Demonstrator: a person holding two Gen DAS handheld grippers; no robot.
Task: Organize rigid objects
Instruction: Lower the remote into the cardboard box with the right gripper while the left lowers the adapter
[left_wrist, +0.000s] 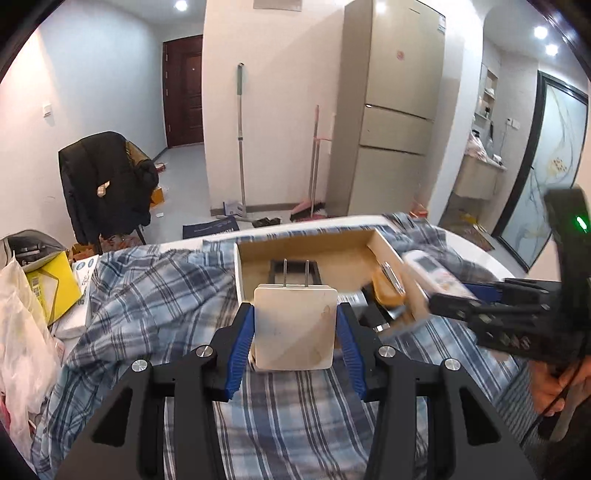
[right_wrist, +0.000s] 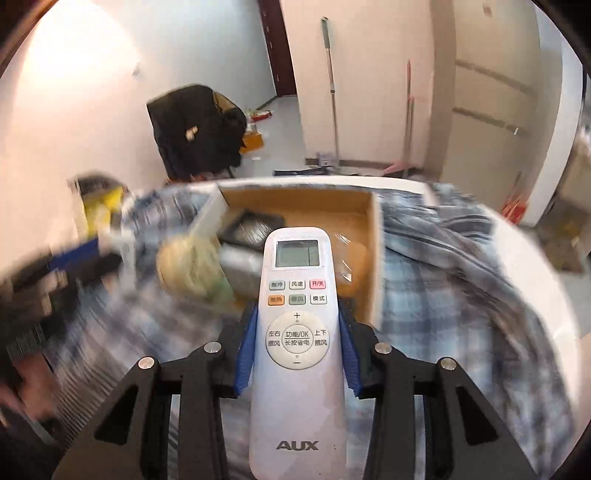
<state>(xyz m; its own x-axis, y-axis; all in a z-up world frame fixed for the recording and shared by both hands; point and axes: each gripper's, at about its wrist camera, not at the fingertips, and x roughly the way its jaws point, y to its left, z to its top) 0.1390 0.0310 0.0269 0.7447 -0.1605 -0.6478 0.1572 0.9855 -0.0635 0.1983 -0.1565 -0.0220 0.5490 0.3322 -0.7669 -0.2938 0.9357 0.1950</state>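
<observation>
A plaid blanket (left_wrist: 155, 295) is spread under everything. The left gripper (left_wrist: 295, 332) is clamped on a white plug adapter (left_wrist: 295, 326), prongs aimed ahead at the cardboard box (left_wrist: 295, 254). The right gripper (right_wrist: 298, 343) is closed around an AUX remote (right_wrist: 297, 354), box just ahead.

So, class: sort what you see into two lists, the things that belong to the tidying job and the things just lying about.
Part of the job:
- charger, held by left gripper
- remote, held by right gripper
- box, already holding items

Lying about:
- plaid sheet
- chair with black coat
- mop
- fridge
- yellow packet
</observation>
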